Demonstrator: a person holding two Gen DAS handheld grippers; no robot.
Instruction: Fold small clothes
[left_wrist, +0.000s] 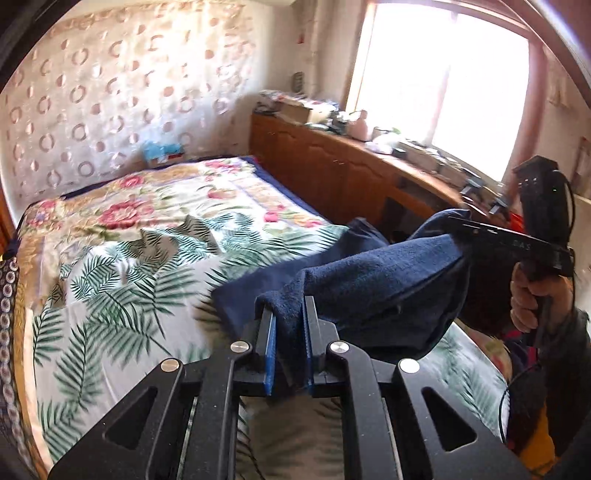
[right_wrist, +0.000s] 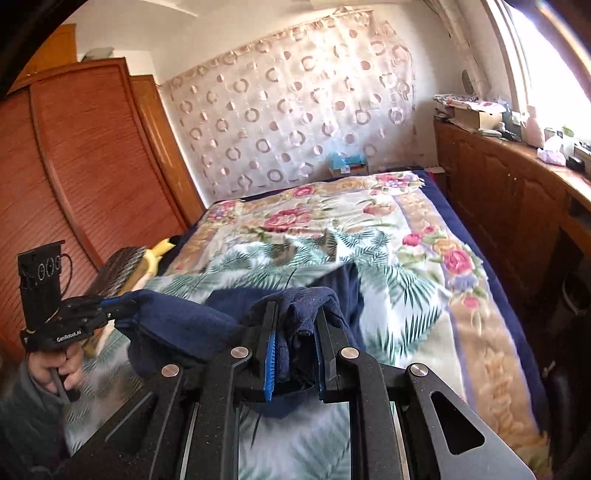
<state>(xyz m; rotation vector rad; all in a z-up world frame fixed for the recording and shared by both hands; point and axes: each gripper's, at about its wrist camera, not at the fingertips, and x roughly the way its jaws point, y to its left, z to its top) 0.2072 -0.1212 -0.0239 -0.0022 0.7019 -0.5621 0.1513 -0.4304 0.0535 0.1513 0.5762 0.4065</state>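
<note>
A dark navy fleece garment (left_wrist: 373, 280) hangs between my two grippers above the bed. My left gripper (left_wrist: 290, 314) is shut on one bunched edge of it. My right gripper (right_wrist: 295, 321) is shut on another bunched edge (right_wrist: 299, 314). The cloth sags between them and its far part (right_wrist: 351, 288) rests on the bedspread. The right gripper also shows in the left wrist view (left_wrist: 469, 229) at the right, and the left gripper shows in the right wrist view (right_wrist: 110, 304) at the left, both pinching the cloth.
The bed carries a leaf and flower patterned bedspread (left_wrist: 147, 258). A wooden cabinet (left_wrist: 332, 173) with clutter runs along the right under a window. A wooden wardrobe (right_wrist: 74, 166) stands on the left. A plush toy (right_wrist: 147, 258) lies at the bed's left edge.
</note>
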